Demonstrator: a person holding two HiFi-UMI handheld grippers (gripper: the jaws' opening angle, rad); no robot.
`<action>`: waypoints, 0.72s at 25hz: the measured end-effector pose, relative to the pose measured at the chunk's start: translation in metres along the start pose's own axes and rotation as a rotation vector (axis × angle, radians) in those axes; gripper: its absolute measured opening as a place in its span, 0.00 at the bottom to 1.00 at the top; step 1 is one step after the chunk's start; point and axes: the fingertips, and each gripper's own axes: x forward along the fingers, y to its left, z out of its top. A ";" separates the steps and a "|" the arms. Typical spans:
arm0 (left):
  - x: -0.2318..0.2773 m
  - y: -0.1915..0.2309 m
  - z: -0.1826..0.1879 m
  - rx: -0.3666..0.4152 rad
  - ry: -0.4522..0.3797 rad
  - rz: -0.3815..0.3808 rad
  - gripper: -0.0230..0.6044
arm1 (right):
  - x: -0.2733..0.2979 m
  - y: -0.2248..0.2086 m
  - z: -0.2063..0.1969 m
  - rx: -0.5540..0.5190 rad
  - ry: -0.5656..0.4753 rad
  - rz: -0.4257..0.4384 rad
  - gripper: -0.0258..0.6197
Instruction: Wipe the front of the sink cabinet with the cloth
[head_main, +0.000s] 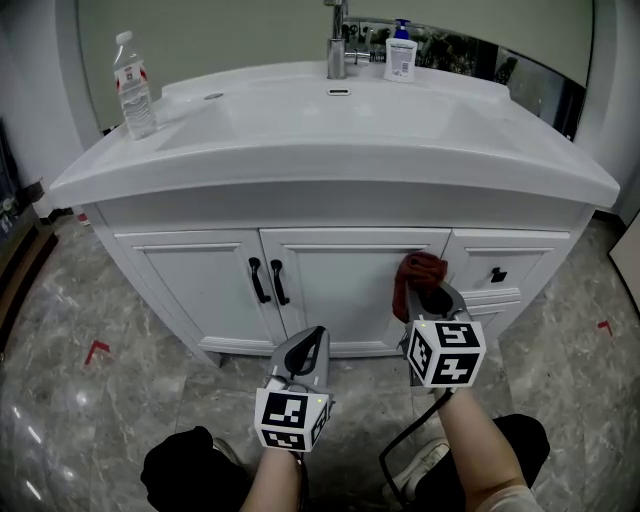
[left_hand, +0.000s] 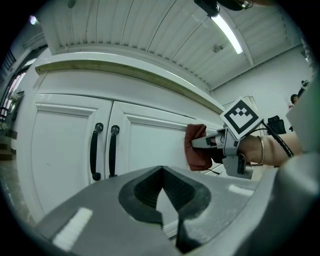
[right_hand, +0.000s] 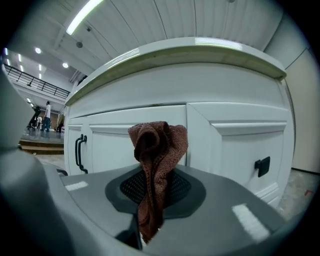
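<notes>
Head view, contents listed left to right.

1. Water bottle (head_main: 133, 85): stood upright at the left corner of the white tabletop (head_main: 480, 140), well above the work. Risk judged low; only a hard jolt to the sink cabinet (head_main: 205, 285) would topple it.

2. Door handles (head_main: 268, 281): a black pair, side by side at the seam of the two doors. Risk: a stroke carried leftward could catch a loose fold of cloth on them and drag it out of the grip.

3. Left gripper (head_main: 311, 338): held low in front of the cabinet, apart from it. Its jaws were pressed together at the tips, with nothing between them. Risk: it sat near the path of any low leftward stroke, so the two grippers could knock together.

4. Cloth (head_main: 418, 272): reddish-brown and bunched, pinched in the jaws of the right gripper (head_main: 430, 302). Its upper lump lay at the right edge of the middle door, just beside the drawer column. The left gripper view showed it against the door face. Risk: the wad was small and gathered into a narrow fold. Firm pressure could bring the hard jaw tips onto the paint, and a weak pinch could let the cloth slide free.

5. Drawer knob (head_main: 498, 275): black, right of the cloth. Risk: the same snagging on a rightward stroke.

6. Cable (head_main: 398, 455): trailed from the right gripper beside a shoe. Risk: it could tug on a long reach.
</notes>
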 end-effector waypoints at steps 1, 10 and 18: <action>0.000 0.000 0.001 -0.003 -0.005 0.002 0.04 | -0.002 -0.004 0.000 0.012 0.002 0.001 0.18; -0.002 0.003 0.003 -0.002 -0.020 -0.002 0.04 | -0.009 0.000 -0.027 0.098 0.041 -0.019 0.17; -0.033 0.051 -0.016 -0.007 0.030 0.101 0.04 | 0.030 0.115 -0.075 0.069 0.119 0.183 0.17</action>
